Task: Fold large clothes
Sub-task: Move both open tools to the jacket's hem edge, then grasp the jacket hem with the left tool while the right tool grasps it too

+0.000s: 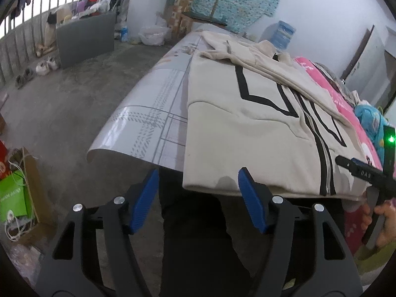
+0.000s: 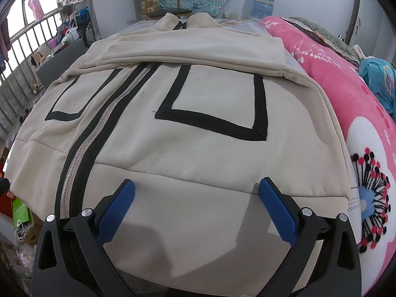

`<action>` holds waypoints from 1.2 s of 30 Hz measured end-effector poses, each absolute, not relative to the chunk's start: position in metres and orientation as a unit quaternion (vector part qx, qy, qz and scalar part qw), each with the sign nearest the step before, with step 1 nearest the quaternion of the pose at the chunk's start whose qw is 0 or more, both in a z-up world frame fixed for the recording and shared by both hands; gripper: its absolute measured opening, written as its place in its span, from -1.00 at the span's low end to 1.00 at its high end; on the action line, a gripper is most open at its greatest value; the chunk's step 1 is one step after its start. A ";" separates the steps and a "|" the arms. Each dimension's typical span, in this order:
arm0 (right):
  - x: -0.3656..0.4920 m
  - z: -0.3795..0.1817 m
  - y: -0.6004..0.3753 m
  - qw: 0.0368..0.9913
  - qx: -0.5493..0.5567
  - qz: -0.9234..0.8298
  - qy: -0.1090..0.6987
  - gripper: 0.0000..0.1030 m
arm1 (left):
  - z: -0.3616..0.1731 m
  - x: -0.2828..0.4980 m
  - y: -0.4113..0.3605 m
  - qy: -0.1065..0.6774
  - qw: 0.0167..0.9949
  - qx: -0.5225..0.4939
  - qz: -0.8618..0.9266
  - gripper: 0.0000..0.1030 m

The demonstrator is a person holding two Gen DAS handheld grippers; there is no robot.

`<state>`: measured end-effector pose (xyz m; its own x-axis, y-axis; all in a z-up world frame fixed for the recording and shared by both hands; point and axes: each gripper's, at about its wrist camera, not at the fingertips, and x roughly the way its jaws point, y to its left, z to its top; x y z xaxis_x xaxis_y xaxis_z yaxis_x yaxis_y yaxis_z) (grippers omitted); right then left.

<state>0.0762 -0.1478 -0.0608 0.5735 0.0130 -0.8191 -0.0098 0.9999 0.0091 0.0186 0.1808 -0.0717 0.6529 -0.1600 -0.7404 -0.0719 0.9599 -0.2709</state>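
Observation:
A cream zip-up jacket (image 2: 198, 148) with black stripes and a silver zipper lies flat on the table, front up. Both sleeves are folded across its chest. My right gripper (image 2: 197, 182) stands open just above the hem, right of the zipper, with nothing pinched. In the left wrist view my left gripper (image 1: 198, 173) is open at the table's near edge. The jacket's (image 1: 247, 128) near left hem corner lies between its blue pads without being pressed. A hand (image 1: 381, 220) holding the right tool shows at that view's right edge.
The table (image 1: 148, 113) has a glossy grey checked cover, bare to the left of the jacket. A pink flowered blanket (image 2: 351, 113) lies along the jacket's right side. A person's dark trousers (image 1: 198, 235) are below the table edge. Bags and boxes (image 1: 14, 193) sit on the floor at left.

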 end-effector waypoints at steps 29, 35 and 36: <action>0.075 -0.062 -0.147 0.890 0.001 0.006 0.456 0.88 | -0.064 0.030 0.161 0.401 0.904 -0.143 -0.031 -0.35; 0.072 -0.060 -0.148 0.889 -0.002 0.018 0.457 0.88 | -0.063 0.034 0.153 0.401 0.910 -0.099 -0.017 -0.64; 0.071 -0.060 -0.149 0.888 -0.003 0.024 0.458 0.88 | -0.063 0.034 0.154 0.402 0.911 -0.096 -0.016 -0.65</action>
